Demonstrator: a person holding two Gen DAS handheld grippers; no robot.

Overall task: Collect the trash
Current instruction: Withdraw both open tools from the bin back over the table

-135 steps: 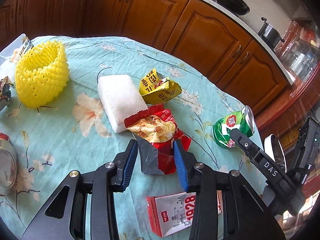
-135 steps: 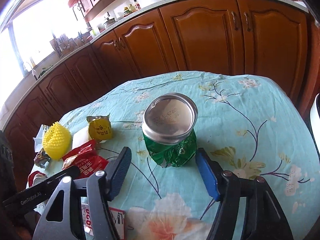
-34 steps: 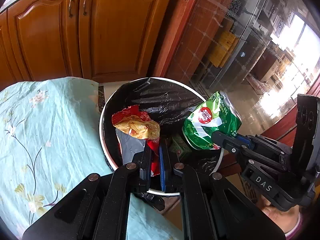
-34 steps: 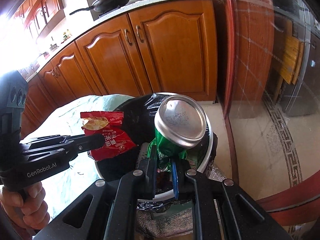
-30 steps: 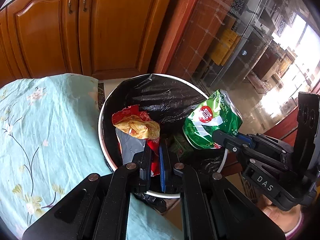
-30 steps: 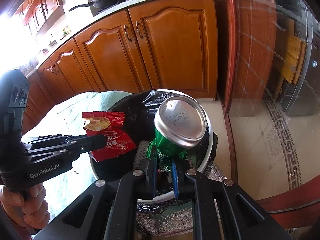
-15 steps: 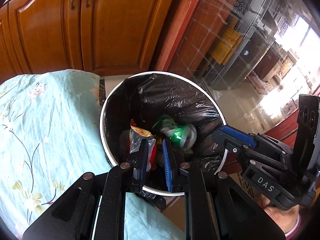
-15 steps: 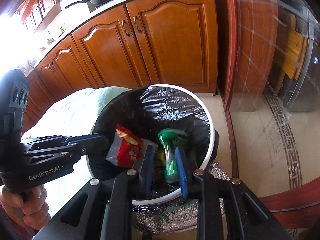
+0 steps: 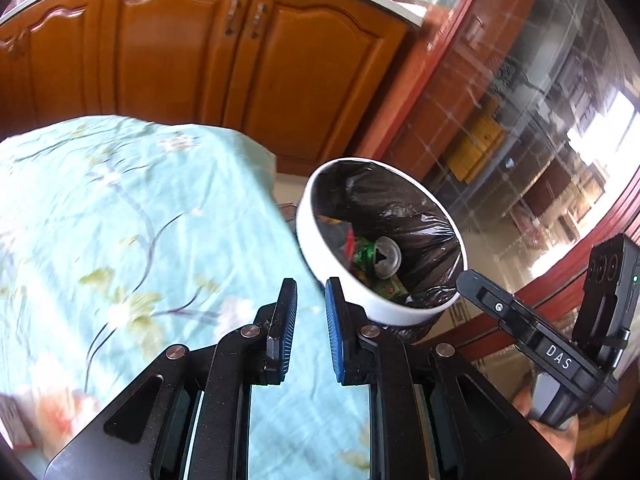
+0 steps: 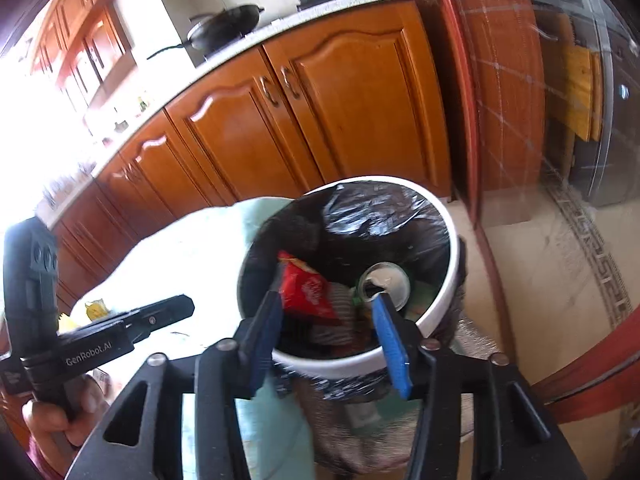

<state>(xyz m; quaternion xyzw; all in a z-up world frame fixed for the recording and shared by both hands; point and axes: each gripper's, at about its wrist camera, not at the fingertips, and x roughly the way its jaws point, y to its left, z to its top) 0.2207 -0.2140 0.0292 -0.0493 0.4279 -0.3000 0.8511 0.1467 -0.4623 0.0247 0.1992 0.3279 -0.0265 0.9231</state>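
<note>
The white trash bin [image 9: 310, 236] with a black liner stands beside the table's end. The crushed green can [image 9: 380, 256] and the red chip bag [image 10: 304, 292] lie inside it. My left gripper [image 9: 311, 282] hovers over the table's edge just left of the bin, its jaws a narrow gap apart with nothing between them. My right gripper [image 10: 327, 296] is above the bin's near rim [image 10: 344, 362]. Its jaws are opening wide and hold nothing; the can [image 10: 386, 282] lies below them in the bin.
The table with a teal floral cloth [image 9: 140, 220] fills the left. A yellow wrapper [image 10: 96, 308] lies on it farther back. Brown wooden cabinets [image 9: 240, 60] stand behind, a glass partition [image 9: 520, 120] to the right. A hand [image 10: 52, 420] holds the left gripper.
Both grippers let go: the chip bag and the can dropped into the bin. The left gripper swung left, over the table. The right jaws spread wider.
</note>
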